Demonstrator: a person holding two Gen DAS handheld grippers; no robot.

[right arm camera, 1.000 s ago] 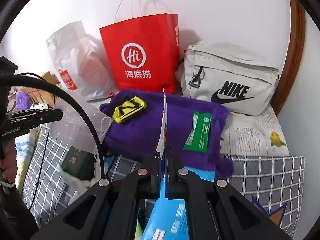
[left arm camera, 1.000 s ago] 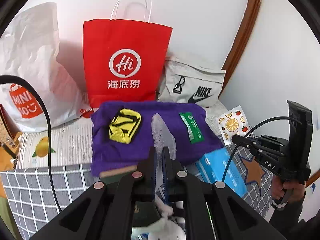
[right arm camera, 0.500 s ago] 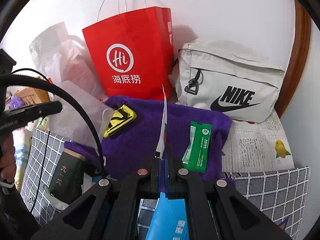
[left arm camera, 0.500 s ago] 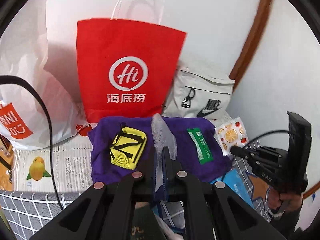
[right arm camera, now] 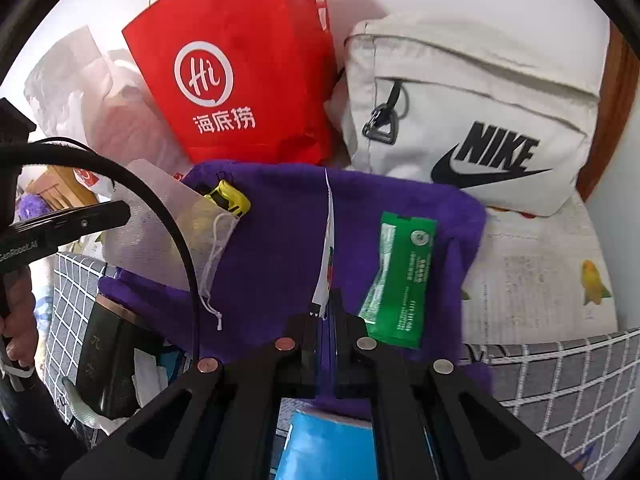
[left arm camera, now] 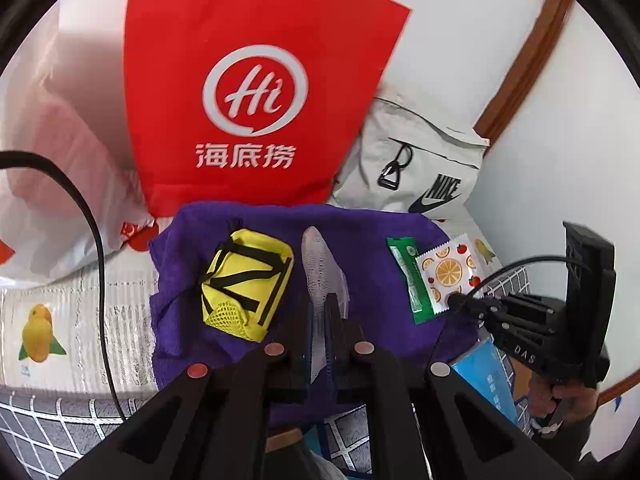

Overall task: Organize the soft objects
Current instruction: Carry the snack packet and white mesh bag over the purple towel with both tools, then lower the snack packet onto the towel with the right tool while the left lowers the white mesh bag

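Left hand-held gripper (left arm camera: 319, 320) clamps mesh pouch (left arm camera: 322, 268); right hand-held gripper (right arm camera: 326, 312) clamps sachet (right arm camera: 328, 248).

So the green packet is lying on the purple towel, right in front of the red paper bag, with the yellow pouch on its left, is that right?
Not quite. The green packet does lie on the purple towel, with the yellow pouch on its left, but it sits in front of the white Nike bag, not the red paper bag. The right wrist view shows this most clearly.

Bed (right arm camera: 560, 368): purple towel (right arm camera: 280, 248), Nike bag (right arm camera: 460, 92).
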